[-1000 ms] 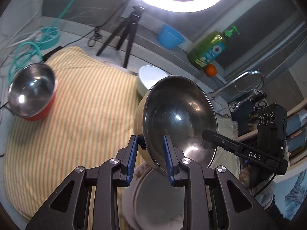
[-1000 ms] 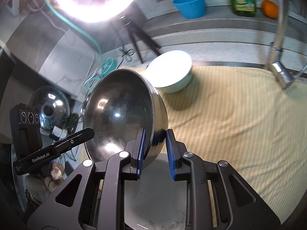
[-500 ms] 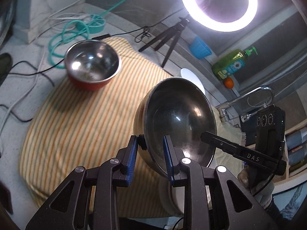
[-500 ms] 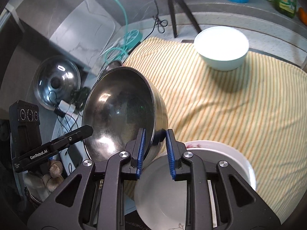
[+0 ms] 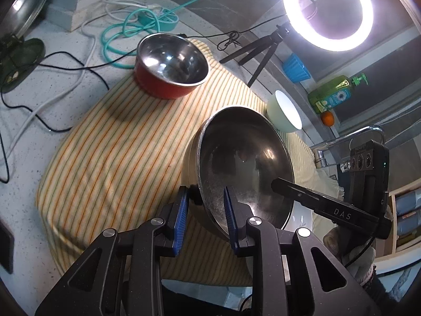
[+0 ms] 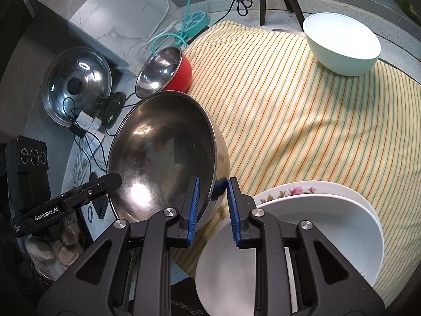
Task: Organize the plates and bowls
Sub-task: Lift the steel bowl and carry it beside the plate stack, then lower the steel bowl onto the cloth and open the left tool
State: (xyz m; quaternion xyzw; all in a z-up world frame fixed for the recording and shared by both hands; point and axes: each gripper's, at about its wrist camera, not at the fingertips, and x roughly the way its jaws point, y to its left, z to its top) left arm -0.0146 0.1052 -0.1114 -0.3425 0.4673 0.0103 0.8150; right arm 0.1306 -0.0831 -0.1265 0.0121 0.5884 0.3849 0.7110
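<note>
On the left, the red bowl now stands nearer in the left wrist view than a second ago, so we have carried the big steel bowl across the striped cloth toward it. Our left gripper and right gripper both pinch its rim, tilted in the air above the cloth. On the right, the stacked white plates now lie beside us, so we judge the steel bowl goes next to the red one.
</note>
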